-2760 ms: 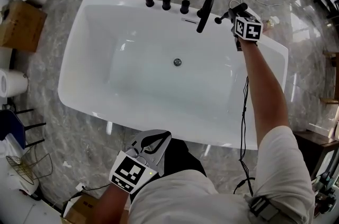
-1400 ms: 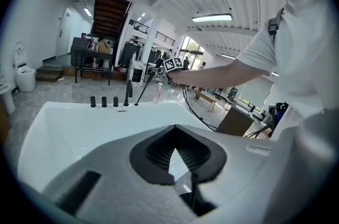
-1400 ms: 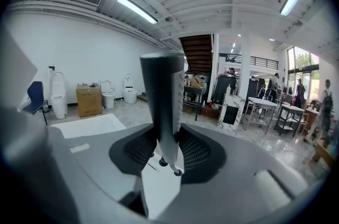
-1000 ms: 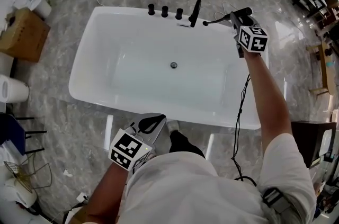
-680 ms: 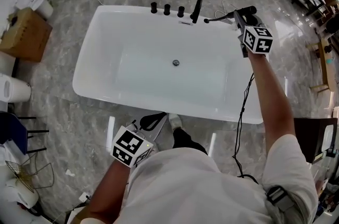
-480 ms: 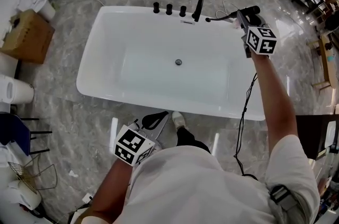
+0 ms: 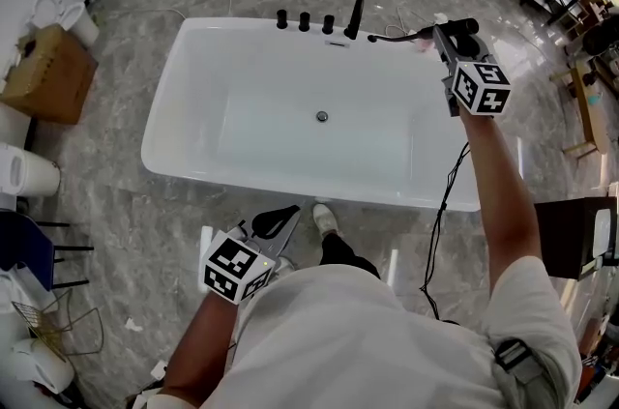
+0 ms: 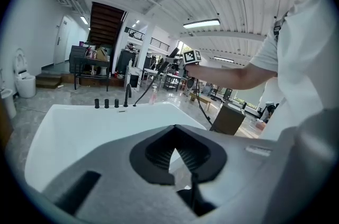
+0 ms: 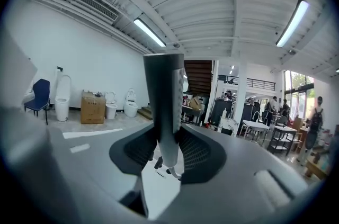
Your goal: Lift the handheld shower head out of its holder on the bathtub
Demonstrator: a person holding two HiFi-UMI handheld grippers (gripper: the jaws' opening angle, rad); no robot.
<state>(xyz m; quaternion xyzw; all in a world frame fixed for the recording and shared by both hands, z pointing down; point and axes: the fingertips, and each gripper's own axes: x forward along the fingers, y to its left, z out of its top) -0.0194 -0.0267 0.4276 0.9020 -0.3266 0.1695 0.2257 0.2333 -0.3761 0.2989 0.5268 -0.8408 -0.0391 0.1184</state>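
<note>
In the upper right of the head view our right gripper (image 7: 448, 34) is clenched on the black handheld shower head (image 7: 464, 24) — the right gripper view shows its handle upright between the pads, pressed from both sides. The head sits just past the white bathtub's (image 7: 290, 167) upper right corner, its hose (image 7: 392, 37) running left toward the black spout (image 7: 355, 16). At lower centre, our left gripper (image 7: 275, 223) is closed on nothing — just below the tub's lower rim.
</note>
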